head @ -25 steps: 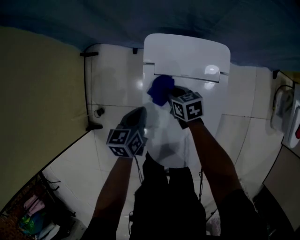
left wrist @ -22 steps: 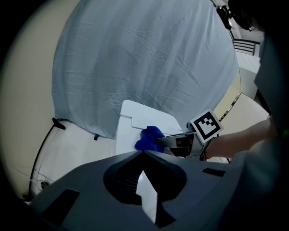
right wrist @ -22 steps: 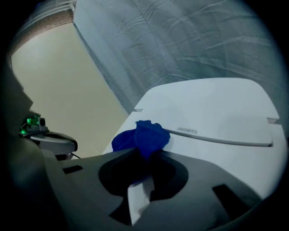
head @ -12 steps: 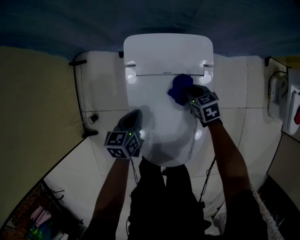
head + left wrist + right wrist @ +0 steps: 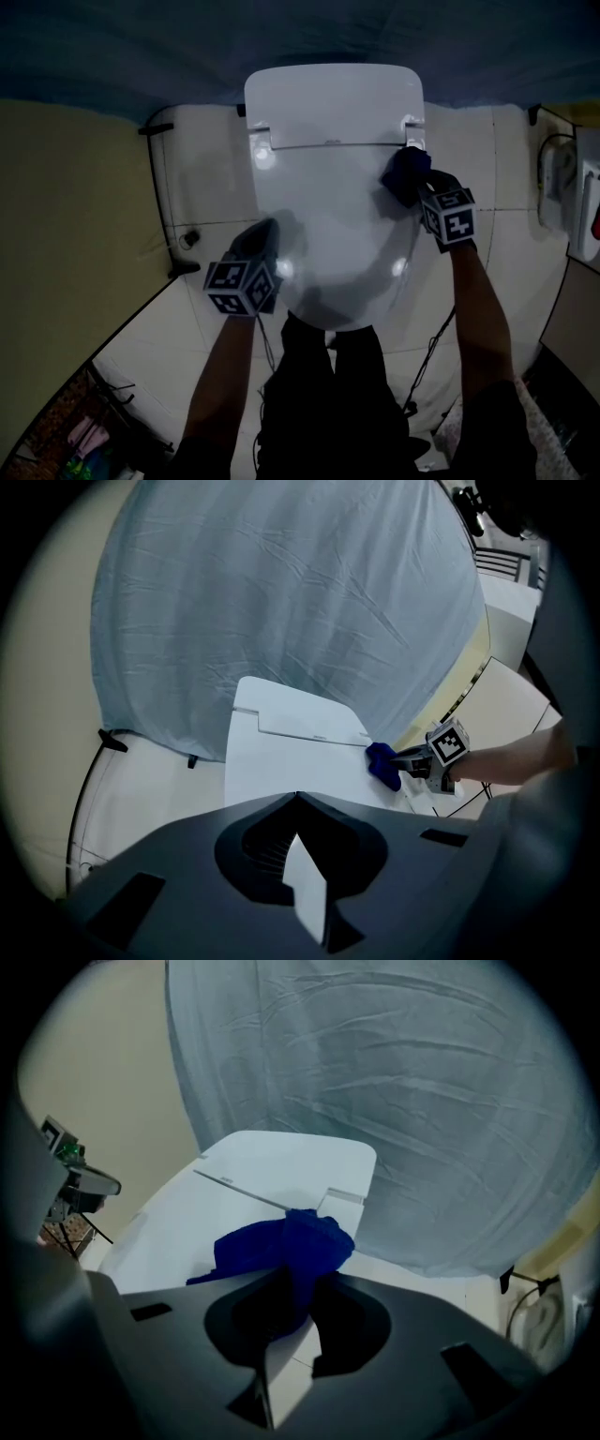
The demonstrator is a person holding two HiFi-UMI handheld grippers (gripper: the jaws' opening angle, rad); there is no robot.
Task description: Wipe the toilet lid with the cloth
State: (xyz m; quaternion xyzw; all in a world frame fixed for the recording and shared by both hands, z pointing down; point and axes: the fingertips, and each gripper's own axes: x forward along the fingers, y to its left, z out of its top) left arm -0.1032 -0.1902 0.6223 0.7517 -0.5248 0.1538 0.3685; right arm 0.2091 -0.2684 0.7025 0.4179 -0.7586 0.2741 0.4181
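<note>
The white toilet lid (image 5: 328, 216) lies closed below me. A dark blue cloth (image 5: 405, 173) sits bunched at the lid's back right corner, beside the hinge. My right gripper (image 5: 415, 185) is shut on the cloth and presses it onto the lid. In the right gripper view the cloth (image 5: 281, 1246) spills out in front of the closed jaws of the right gripper (image 5: 292, 1290). My left gripper (image 5: 268, 230) rests at the lid's left edge, shut with nothing in it. The left gripper view shows the lid (image 5: 281, 761), the cloth (image 5: 382, 765) and the left gripper (image 5: 296, 797).
A blue-grey sheet (image 5: 300, 37) hangs behind the toilet. White floor tiles (image 5: 206, 169) surround it. A black pipe (image 5: 153, 187) runs down the left wall. A white fitting with a cable (image 5: 562, 202) hangs on the right. A cluttered rack (image 5: 75, 441) stands at the bottom left.
My right gripper has carried the cloth rightwards along the back of the lid, from left of centre to the right hinge corner. The left gripper has stayed at the lid's left edge.
</note>
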